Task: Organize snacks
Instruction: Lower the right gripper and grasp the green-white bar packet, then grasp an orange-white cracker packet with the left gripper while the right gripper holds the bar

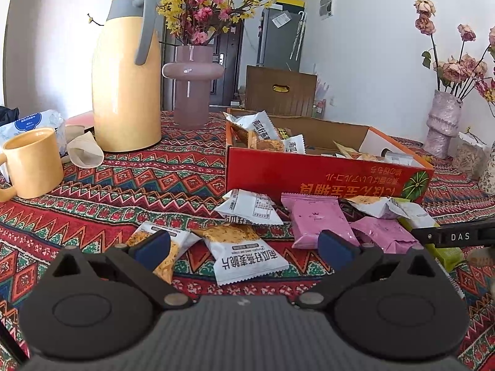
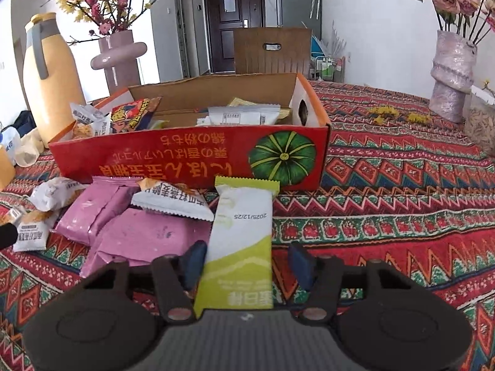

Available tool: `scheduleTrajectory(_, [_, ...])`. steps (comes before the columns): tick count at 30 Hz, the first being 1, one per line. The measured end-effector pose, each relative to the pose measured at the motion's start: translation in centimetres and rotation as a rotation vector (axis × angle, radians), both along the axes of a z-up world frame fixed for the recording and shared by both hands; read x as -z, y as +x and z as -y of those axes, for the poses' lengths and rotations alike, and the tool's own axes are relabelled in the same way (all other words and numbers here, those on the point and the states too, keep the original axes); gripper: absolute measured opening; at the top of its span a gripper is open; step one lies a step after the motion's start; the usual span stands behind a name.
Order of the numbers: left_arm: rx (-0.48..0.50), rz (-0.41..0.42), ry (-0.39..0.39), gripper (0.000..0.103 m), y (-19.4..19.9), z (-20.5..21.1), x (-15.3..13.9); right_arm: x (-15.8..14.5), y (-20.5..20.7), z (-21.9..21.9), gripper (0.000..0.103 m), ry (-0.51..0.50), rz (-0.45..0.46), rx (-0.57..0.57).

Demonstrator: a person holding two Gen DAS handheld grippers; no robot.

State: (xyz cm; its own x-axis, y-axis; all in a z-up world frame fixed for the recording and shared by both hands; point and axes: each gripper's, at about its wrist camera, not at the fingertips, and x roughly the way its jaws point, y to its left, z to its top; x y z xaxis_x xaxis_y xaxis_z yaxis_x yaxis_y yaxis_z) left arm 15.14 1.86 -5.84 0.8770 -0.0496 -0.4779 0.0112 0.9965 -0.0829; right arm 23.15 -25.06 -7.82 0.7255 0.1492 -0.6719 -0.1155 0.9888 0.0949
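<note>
**Green bar between your right jaws, left gripper over the loose packets**

Your right gripper (image 2: 246, 262) sits low over the tabletop (image 2: 402, 216) with the green-and-white snack bar (image 2: 239, 235) lying lengthwise between its jaws. The left pad is at the wrapper's edge; the right pad stands a little off it, so the jaws are part-way apart and not gripping the bar. The bar's far end reaches the front wall of the red cardboard box (image 2: 191, 157), which already holds several packets. Just left of the bar lie two pink packets (image 2: 145, 232) with a white oat-crisp packet (image 2: 173, 201) across them.

Your left gripper (image 1: 244, 247) hovers with its jaws wide and nothing held. A white packet (image 1: 247, 256) lies on the patterned cloth between the pads, another packet (image 1: 161, 247) partly under the left one. The box (image 1: 324, 176) stands beyond, and a yellow jug (image 1: 126, 77), a mug (image 1: 31, 160) and a pink vase (image 1: 191, 83) are off to the left.
</note>
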Motion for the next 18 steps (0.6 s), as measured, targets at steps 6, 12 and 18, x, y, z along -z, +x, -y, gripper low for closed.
scheduleTrajectory(6, [-0.001,0.0,-0.001,0.103,0.0,0.0,0.0,0.1,-0.3,0.1,0.038,0.003,0.021,-0.009])
scheduleTrajectory(12, [0.0,0.0,-0.001,0.103,0.0,0.0,0.0,-0.6,-2.5,0.8,0.036,0.041,0.117,0.027])
scheduleTrajectory(18, [-0.001,0.0,0.001,0.103,0.0,-0.1,0.1,-1.5,-6.0,2.0,0.036,0.122,0.236,0.073])
